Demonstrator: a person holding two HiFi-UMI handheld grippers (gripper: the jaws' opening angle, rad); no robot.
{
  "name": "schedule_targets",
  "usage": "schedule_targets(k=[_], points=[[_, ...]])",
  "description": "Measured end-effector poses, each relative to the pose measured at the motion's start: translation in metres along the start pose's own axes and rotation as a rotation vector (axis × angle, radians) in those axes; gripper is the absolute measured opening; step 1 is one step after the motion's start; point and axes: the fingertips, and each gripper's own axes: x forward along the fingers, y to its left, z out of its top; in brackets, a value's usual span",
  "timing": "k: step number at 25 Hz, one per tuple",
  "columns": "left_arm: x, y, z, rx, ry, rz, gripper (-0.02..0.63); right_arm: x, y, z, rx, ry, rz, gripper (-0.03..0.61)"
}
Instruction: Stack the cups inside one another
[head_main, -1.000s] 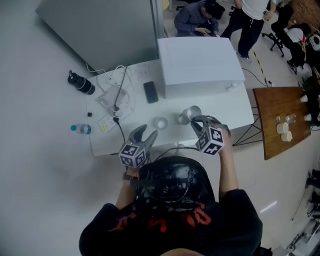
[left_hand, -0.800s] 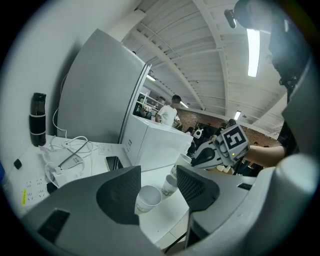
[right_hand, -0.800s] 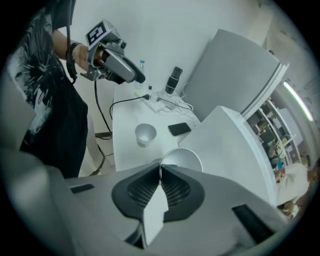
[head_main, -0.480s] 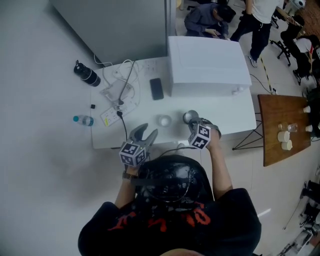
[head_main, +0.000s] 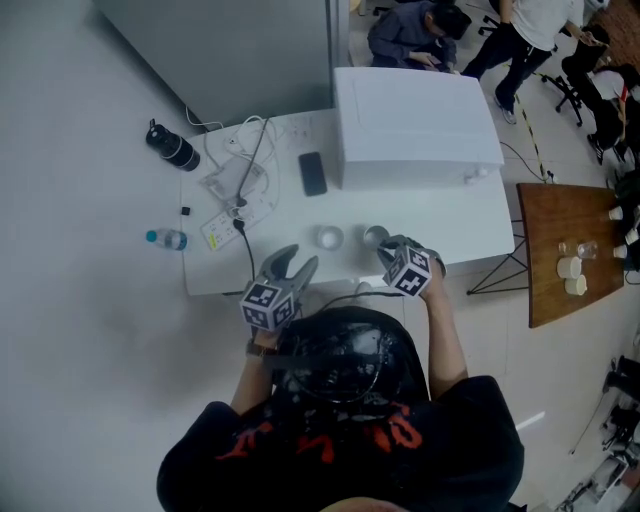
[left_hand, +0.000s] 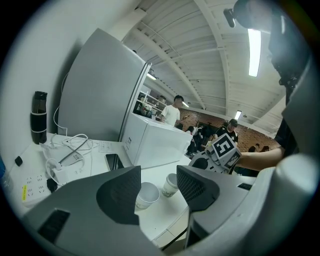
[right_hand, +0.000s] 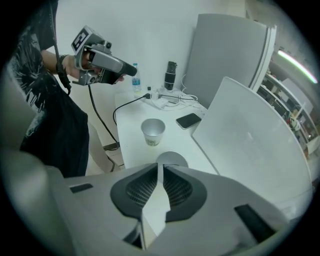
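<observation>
Evidently, one paper cup (right_hand: 172, 159) was pinched by the right gripper (right_hand: 161, 167)'s opening jaws, the second cup (right_hand: 152, 131) being noted just beyond; the left gripper (left_hand: 159, 180) was held wide, empty.

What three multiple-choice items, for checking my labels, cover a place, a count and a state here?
1. The flat black phone lies: A beside the white box on the white table; B on the floor; C atop the box.
2. White paper cups on that table: A one; B two; C four.
3. Jaws of the left gripper: A shut on a cup; B shut on the phone; C apart, empty.
Answers: A, the head view shows it by the box; B, two stand there; C, its own view shows a gap.
</observation>
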Motion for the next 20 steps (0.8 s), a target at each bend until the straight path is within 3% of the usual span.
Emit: schedule_targets(k=[7, 9, 20], points=[[0.005, -0.005, 0.002, 0.015, 0.002, -0.012, 0.229, -0.007, 0.010, -0.002, -0.007, 0.004, -0.001, 0.040], [0.005, -0.007, 0.003, 0.013, 0.002, -0.014, 0.229, -0.010, 0.013, 0.003, -0.017, 0.008, 0.005, 0.083], [-0.006, -0.002, -0.003, -0.013, -0.020, 0.017, 0.229, 0.020, 0.012, 0.009, -0.045, 0.067, -0.049, 0.083]])
